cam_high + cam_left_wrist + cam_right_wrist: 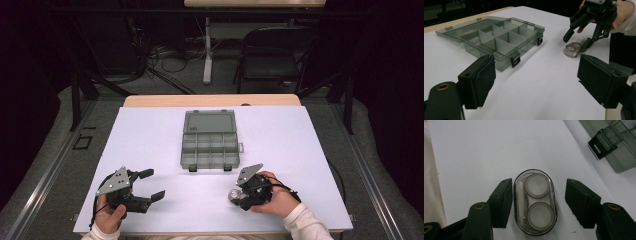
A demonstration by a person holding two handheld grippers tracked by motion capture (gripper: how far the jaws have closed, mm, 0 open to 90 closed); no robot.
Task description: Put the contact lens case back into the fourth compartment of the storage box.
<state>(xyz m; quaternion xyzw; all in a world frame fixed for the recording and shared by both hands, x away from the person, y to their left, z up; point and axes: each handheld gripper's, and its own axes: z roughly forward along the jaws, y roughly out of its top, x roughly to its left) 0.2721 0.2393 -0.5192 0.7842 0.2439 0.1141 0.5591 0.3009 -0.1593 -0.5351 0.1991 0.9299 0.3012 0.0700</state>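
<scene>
A small clear oval case [535, 202] with two round grey caps inside, much like a contact lens case, lies flat on the white table [300, 150] near the front edge, on the right side. The right gripper [239, 194] is lowered over it, pointing down, with the case sitting between its two black jaws. In the right gripper view the left pad is right at the case's side, touching or nearly so, while the right pad stands a little apart from it, so the jaws are narrow around the case but not yet pressing on both sides. The person's right hand [280, 200] grips the tool, a white sleeve [305, 222] showing at the wrist. Farther back, in the middle of the table, an open smoky-grey compartment box [209, 150] lies with its lid [209, 122] folded flat to the far side and its black latches [515, 59] facing the near side; the compartments I can see look bare. Over at the near left, well apart from the case, the left gripper [152, 184] rests low by the table in the person's left hand [110, 215], its jaws spread wide with nothing between them.
</scene>
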